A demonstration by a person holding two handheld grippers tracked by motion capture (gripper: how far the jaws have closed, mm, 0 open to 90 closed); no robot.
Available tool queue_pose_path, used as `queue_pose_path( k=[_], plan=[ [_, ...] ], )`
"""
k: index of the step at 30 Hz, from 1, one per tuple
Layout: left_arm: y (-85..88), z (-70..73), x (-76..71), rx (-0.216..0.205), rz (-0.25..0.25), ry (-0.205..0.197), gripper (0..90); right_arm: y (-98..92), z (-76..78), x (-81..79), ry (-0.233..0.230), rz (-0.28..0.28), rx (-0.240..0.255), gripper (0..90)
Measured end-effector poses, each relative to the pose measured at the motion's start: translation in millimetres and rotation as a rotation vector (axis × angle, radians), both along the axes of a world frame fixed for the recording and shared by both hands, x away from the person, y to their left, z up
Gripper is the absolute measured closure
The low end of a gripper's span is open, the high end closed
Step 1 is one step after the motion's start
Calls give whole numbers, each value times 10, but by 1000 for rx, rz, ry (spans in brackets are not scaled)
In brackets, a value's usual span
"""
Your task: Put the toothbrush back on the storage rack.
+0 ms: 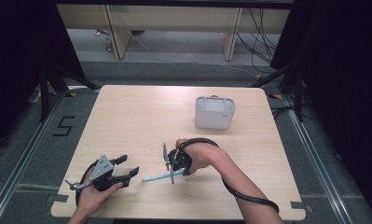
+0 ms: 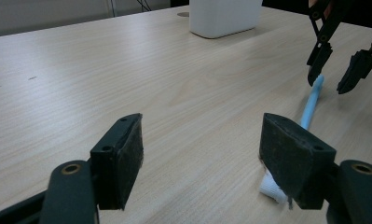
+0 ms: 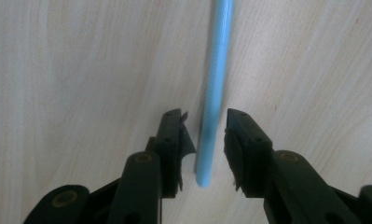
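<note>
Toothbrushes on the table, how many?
1. The blue toothbrush lies flat near the front edge of the table, its handle end between the open jaws of the right gripper; the white box could hide more.

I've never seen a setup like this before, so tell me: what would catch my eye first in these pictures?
Probably the light blue toothbrush lying flat near the front of the wooden table, with the right gripper poised over its handle end, one jaw on each side, not yet pressing. The left gripper waits open beside the bristle end, and a white container stands farther back.
</note>
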State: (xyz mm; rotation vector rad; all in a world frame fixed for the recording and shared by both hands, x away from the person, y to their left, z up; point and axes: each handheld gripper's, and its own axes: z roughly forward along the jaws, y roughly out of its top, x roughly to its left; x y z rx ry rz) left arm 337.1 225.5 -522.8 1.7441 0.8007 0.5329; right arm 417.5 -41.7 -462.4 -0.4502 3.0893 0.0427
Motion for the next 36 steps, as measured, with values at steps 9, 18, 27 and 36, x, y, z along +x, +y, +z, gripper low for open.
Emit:
queue_pose_path(
  k=[9,18,27,36],
  plan=[
    [-3,0,-2,2,-1,-1,296,34,-42,-3,6,-21,-12,729],
    [-1,0,-1,1,-1,0,296,65,-89,24,2,-2,-12,760],
    [-3,0,-1,3,-3,0,296,68,-113,41,19,-13,2,768],
    [-3,0,-3,2,-5,-1,296,84,-130,42,22,-36,-15,775]
  ],
)
